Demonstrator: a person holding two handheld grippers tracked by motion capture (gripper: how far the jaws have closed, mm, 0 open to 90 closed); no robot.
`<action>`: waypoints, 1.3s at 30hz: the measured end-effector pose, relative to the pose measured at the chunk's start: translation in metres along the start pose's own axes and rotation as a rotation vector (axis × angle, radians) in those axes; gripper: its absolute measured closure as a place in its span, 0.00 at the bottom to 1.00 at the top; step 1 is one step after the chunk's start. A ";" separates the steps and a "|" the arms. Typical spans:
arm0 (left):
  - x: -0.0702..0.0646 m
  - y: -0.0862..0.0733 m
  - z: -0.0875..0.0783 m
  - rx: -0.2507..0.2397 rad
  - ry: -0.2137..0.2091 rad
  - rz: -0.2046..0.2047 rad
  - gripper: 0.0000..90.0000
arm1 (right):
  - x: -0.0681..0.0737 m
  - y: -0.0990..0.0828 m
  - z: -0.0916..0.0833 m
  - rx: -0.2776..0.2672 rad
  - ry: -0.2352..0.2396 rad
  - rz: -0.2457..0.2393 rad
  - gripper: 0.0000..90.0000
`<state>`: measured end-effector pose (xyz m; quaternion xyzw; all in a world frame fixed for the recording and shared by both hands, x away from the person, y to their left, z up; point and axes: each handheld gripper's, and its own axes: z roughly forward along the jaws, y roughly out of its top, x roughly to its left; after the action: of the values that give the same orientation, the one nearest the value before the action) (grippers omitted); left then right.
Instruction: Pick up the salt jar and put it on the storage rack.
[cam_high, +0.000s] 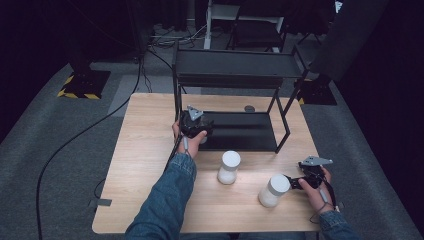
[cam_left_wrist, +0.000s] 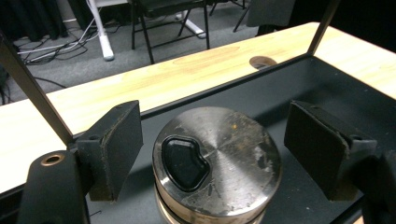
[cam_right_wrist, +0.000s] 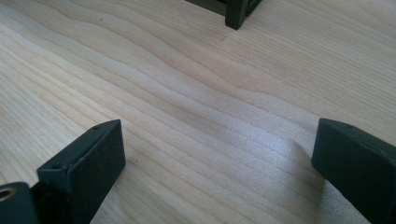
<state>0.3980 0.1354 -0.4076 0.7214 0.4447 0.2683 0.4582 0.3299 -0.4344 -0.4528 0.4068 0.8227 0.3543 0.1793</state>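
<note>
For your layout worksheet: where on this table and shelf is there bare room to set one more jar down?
Bare wood lies left of the left claw, and along the near edge before the two white jars. The shelf's lower tray is bare right of the metal jar. It is crowded between the jars and the right claw.

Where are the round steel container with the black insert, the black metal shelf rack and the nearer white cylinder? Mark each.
Round steel container (cam_left_wrist: 217, 165): left gripper view, lid top.
Black metal shelf rack (cam_high: 235, 131): high view, lower shelf.
Nearer white cylinder (cam_high: 274, 190): high view, side wall.
</note>
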 end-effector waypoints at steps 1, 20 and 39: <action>-0.001 0.000 -0.001 -0.007 -0.002 -0.005 0.22 | 0.000 0.000 0.000 0.000 0.000 0.000 0.03; 0.001 0.010 -0.045 -0.073 -0.047 0.032 0.20 | 0.000 0.000 0.000 0.001 0.000 0.000 0.03; 0.008 0.011 -0.078 -0.057 -0.056 0.069 0.15 | 0.001 0.000 0.000 0.000 -0.005 0.003 0.03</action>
<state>0.3442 0.1738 -0.3642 0.7303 0.3986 0.2763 0.4810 0.3294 -0.4334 -0.4528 0.4090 0.8216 0.3536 0.1808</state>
